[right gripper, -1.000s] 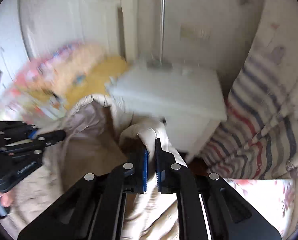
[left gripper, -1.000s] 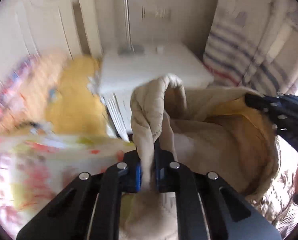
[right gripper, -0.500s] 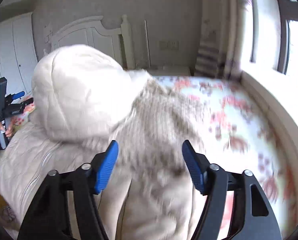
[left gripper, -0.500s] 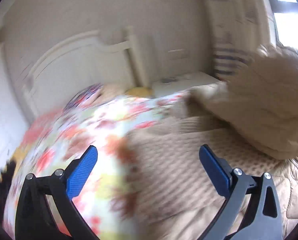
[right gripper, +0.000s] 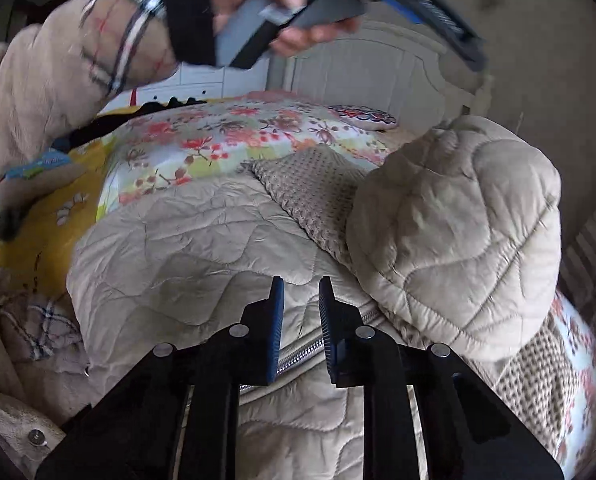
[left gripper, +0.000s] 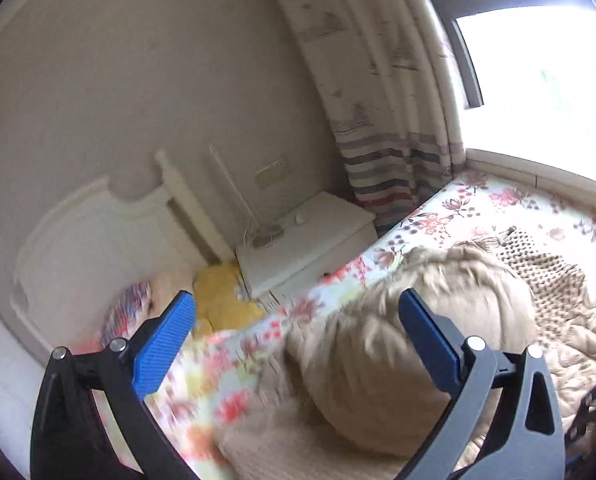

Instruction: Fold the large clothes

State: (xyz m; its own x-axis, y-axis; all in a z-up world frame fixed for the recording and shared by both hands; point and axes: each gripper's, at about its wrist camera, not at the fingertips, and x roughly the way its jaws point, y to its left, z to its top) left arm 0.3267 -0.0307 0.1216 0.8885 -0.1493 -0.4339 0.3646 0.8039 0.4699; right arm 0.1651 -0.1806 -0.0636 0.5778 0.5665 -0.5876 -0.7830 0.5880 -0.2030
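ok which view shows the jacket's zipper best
The right wrist view: the zipper runs in plain sight between the right claw fingers, across the beige quilted jacket. The left wrist view shows only the blurred hood and no zipper.

Your left gripper [left gripper: 298, 336] hangs with jaws spread wide, gripping nothing. Your right gripper [right gripper: 301, 320] points toward 12 o'clock, pads narrowly parted and empty. At 11 o'clock above it, your left hand [right gripper: 258, 4] grips its handle.
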